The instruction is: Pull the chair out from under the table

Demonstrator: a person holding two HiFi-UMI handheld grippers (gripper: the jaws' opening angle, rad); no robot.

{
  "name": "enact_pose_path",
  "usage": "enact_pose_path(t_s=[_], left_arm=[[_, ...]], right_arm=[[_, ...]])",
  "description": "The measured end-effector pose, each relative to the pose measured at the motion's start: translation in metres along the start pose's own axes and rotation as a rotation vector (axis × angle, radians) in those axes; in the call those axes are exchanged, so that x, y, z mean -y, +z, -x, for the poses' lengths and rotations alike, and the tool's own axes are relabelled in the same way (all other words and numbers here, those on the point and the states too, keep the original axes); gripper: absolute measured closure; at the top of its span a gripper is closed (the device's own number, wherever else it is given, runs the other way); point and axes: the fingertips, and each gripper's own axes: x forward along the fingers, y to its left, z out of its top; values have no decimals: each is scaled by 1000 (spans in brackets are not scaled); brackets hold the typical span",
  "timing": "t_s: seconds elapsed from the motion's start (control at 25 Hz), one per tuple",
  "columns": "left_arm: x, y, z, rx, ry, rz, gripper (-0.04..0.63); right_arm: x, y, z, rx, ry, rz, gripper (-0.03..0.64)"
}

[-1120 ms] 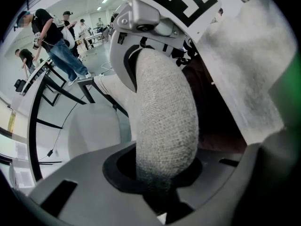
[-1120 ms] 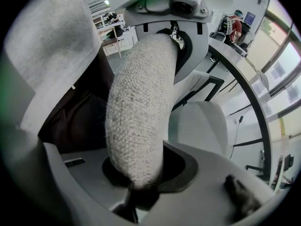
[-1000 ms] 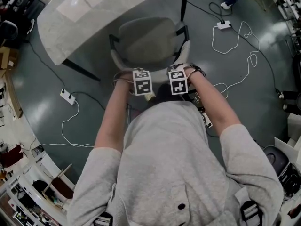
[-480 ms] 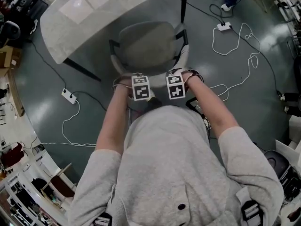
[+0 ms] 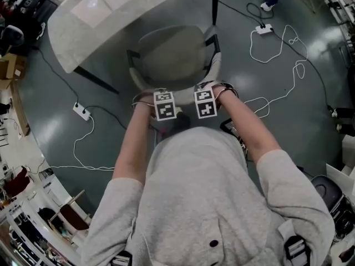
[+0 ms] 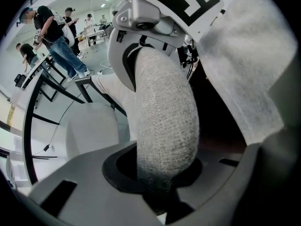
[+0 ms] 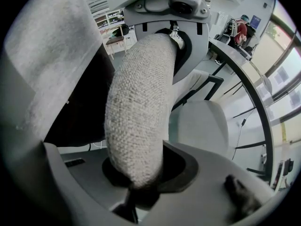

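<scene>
The grey fabric chair point(image 5: 172, 54) stands at the curved edge of the white table point(image 5: 105, 10), its seat mostly out in the open and its backrest toward me. My left gripper point(image 5: 165, 105) and right gripper point(image 5: 206, 102) sit side by side on the backrest's top, pointing down. In the left gripper view the padded backrest rim point(image 6: 164, 117) runs between the jaws, which are shut on it, with the seat point(image 6: 91, 131) below. The right gripper view shows that gripper clamped on the same rim point(image 7: 136, 112), beside the seat point(image 7: 202, 126).
Black table legs point(image 5: 214, 4) point(image 5: 94, 81) flank the chair. Power strips point(image 5: 81, 113) point(image 5: 264, 29) and white cables point(image 5: 277, 93) lie on the grey floor to either side. Clutter lines the left wall. People point(image 6: 51, 32) stand far off in the left gripper view.
Both grippers have drawn back toward me with the backrest in them. More of the chair's seat now shows beyond the table edge.
</scene>
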Motion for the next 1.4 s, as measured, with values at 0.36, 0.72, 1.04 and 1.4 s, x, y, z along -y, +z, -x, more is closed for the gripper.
enact_pose_path(t_s=[0.36, 0.72, 1.04, 1.4], left_arm=[[-2, 4, -3, -3, -6, 6, 491], [15, 9, -5, 4, -4, 21, 491], [40, 16, -11, 2, 3, 24, 491], [77, 31, -20, 1, 15, 16, 491]], right_arm=[[1, -5, -1, 1, -7, 1, 534], [-16, -4, -1, -2, 11, 21, 534], [-42, -5, -2, 1, 4, 21, 534], [-84, -8, -4, -3, 0, 18, 534]])
